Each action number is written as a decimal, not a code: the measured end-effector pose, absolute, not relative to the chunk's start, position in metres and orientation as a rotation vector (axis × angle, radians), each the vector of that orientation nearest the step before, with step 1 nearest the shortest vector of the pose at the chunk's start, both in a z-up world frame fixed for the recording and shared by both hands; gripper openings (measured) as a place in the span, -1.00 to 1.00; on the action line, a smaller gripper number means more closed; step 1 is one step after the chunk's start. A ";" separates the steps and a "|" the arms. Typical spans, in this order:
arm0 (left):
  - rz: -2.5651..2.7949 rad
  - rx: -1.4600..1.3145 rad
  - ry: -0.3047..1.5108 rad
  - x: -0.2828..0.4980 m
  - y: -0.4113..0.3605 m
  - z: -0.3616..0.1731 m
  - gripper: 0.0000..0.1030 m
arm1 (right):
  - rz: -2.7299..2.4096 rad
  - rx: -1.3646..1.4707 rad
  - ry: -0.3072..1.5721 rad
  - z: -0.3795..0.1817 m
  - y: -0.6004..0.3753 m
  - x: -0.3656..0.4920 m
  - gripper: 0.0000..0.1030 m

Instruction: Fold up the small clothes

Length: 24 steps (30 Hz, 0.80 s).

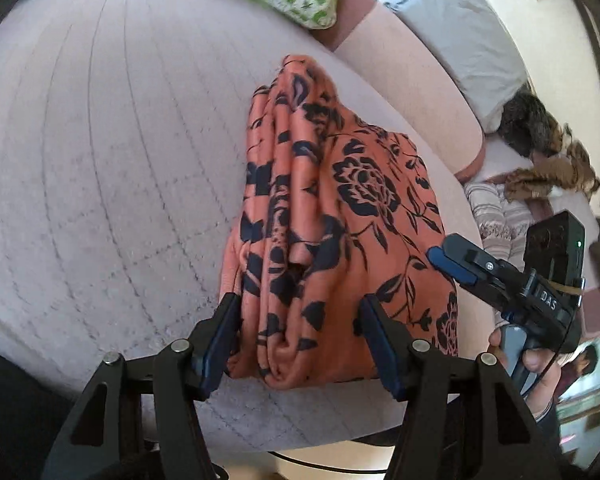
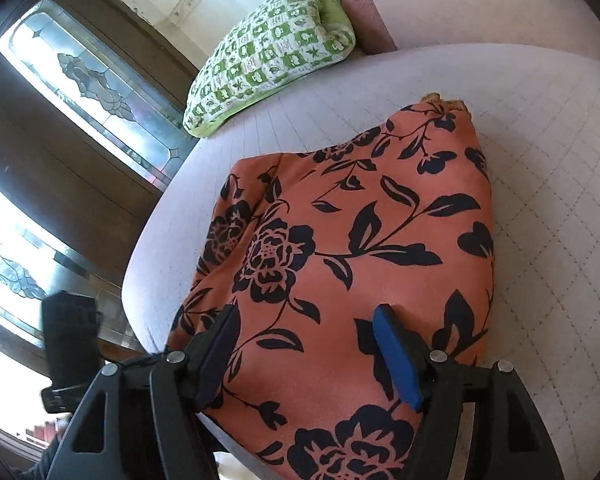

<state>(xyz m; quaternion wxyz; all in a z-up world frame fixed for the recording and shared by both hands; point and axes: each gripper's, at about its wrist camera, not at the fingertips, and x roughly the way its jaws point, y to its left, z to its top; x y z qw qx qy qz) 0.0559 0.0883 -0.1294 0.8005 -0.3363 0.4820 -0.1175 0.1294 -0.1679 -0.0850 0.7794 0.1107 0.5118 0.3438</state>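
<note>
An orange garment with a black flower print (image 1: 332, 208) lies folded into a thick bundle on the pale quilted cushion (image 1: 100, 160); it also shows in the right wrist view (image 2: 360, 240). My left gripper (image 1: 300, 344) is open, its jaws straddling the bundle's near folded edge. My right gripper (image 2: 312, 352) is open just above the garment's top layer, holding nothing. The right gripper also shows in the left wrist view (image 1: 456, 260), at the bundle's right edge.
A green and white patterned pillow (image 2: 272, 52) lies at the far end of the cushion. A grey pillow (image 1: 460, 36) and a pile of other clothes (image 1: 540, 160) lie to the right. The sofa's pink backrest (image 1: 412, 92) runs behind the garment. A glass-panelled door (image 2: 88, 92) stands beyond the cushion edge.
</note>
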 end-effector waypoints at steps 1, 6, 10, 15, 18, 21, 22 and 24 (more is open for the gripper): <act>-0.250 -0.747 1.045 0.057 0.090 -0.131 -0.26 | 0.742 0.249 1.112 -0.088 -0.166 0.135 0.40; -0.232 -0.723 1.022 0.050 0.093 -0.131 -0.68 | 0.747 0.269 1.129 -0.092 -0.165 0.140 0.40; -0.245 -0.840 1.062 0.052 0.103 -0.148 -0.61 | 0.762 0.255 1.126 -0.097 -0.165 0.138 0.41; -0.260 -0.650 0.981 0.073 0.091 -0.098 -0.05 | 0.774 0.283 1.137 -0.100 -0.170 0.143 0.41; -0.220 -0.589 0.929 0.110 0.099 -0.089 0.11 | 0.787 0.288 1.139 -0.101 -0.172 0.143 0.42; -0.221 -0.652 0.952 0.153 0.114 -0.099 0.11 | 0.804 0.293 1.135 -0.101 -0.175 0.142 0.42; -0.230 -0.644 0.959 0.164 0.115 -0.103 0.11 | 0.808 0.309 1.136 -0.102 -0.177 0.142 0.42; -0.217 -0.641 1.010 0.194 0.116 -0.120 0.08 | 0.812 0.321 1.142 -0.102 -0.179 0.144 0.42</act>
